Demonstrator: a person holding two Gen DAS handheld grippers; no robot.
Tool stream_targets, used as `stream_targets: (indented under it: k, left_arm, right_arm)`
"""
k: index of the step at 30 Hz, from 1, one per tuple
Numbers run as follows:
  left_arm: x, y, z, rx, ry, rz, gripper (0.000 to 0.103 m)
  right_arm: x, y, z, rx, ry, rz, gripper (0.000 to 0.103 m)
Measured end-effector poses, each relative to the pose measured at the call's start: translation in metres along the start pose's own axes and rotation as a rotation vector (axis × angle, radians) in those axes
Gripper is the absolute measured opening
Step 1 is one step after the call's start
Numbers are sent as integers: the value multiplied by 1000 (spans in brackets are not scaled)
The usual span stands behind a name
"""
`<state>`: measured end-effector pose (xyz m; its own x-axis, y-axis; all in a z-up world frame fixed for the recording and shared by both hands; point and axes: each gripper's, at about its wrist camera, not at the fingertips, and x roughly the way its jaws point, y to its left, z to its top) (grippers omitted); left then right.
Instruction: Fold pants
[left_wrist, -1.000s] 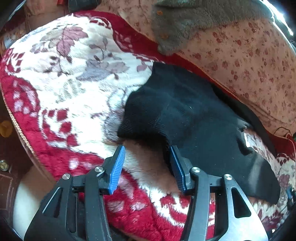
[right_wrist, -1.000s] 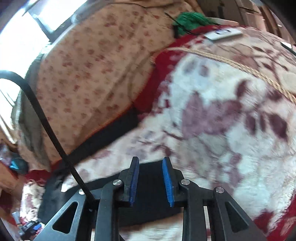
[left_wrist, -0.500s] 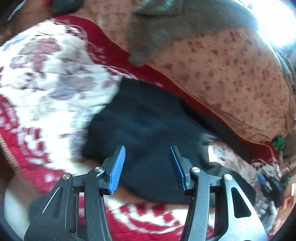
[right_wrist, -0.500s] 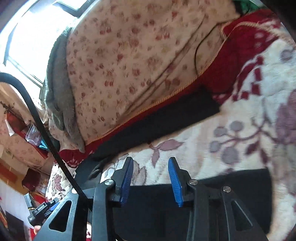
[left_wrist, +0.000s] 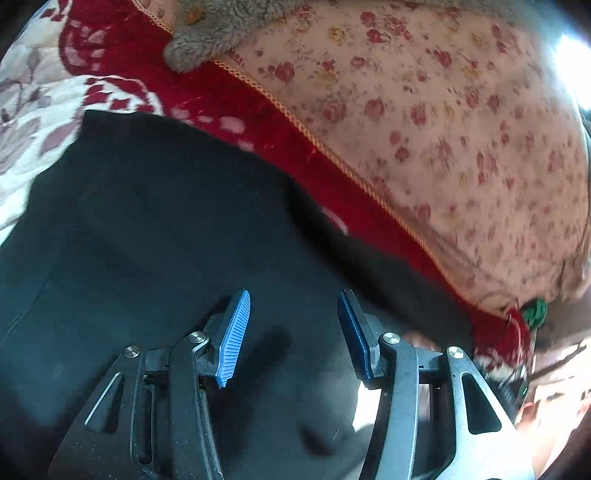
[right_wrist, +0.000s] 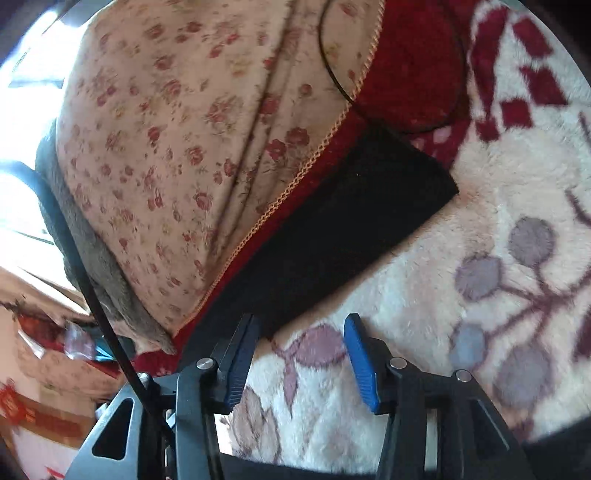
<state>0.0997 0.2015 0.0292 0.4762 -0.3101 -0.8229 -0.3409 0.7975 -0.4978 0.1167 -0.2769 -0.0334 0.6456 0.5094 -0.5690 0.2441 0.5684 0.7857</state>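
The black pants (left_wrist: 155, 236) lie spread on a red and cream floral blanket (left_wrist: 33, 110). My left gripper (left_wrist: 293, 314) is open and empty, hovering low over the middle of the pants. In the right wrist view one black pant leg (right_wrist: 332, 236) runs along the blanket's red border, its hem at the upper right. My right gripper (right_wrist: 299, 336) is open and empty over the cream blanket (right_wrist: 480, 221), its left finger at the leg's near edge. Black fabric also shows along the bottom edge of that view.
A pink floral cushion (left_wrist: 443, 129) backs the blanket behind the pants, also seen in the right wrist view (right_wrist: 184, 129). A grey fleece garment (left_wrist: 221, 33) hangs over its top. A black cable (right_wrist: 107, 325) crosses the right view's left side.
My left gripper moved forward from the pants' edge to over their middle. My right gripper opened wider and swung away from the black fabric toward the far leg.
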Motion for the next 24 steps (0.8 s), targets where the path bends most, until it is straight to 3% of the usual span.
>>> stream_targets:
  k: [4,8,16,18,19,20,21,22,24]
  left_arm:
    - [20,-12,16,-24,0,-15,49]
    - [43,-19,28,-47,26,12,49]
    - [65,-25,43,-97,2,67,49]
    - [70,-26,44,-98,-16,66,49]
    - [71,-27,44,-92,-22,68,49]
    - [72,-28,44,-81,-30,77,37]
    - [74,-29,45,-67,-37,106,13]
    - [77,-28,45,-55,-33,143,11]
    - [77,-20,45,-70,-34,106,7]
  right_arm:
    - [6,-2,11,9,-9,15,47]
    - [10,-6,20,47,-18,29,47]
    - [21,-5,31,57,-19,8,47]
    - [22,-4,32,42,-24,9,43]
    - [22,-4,33,30,-33,3,32]
    - [22,-6,33,26,-44,9,21]
    - [23,-9,33,32,-53,30,16]
    - [23,-14,34,49,-63,64,9]
    - [20,-19,34,75,-80,104,7]
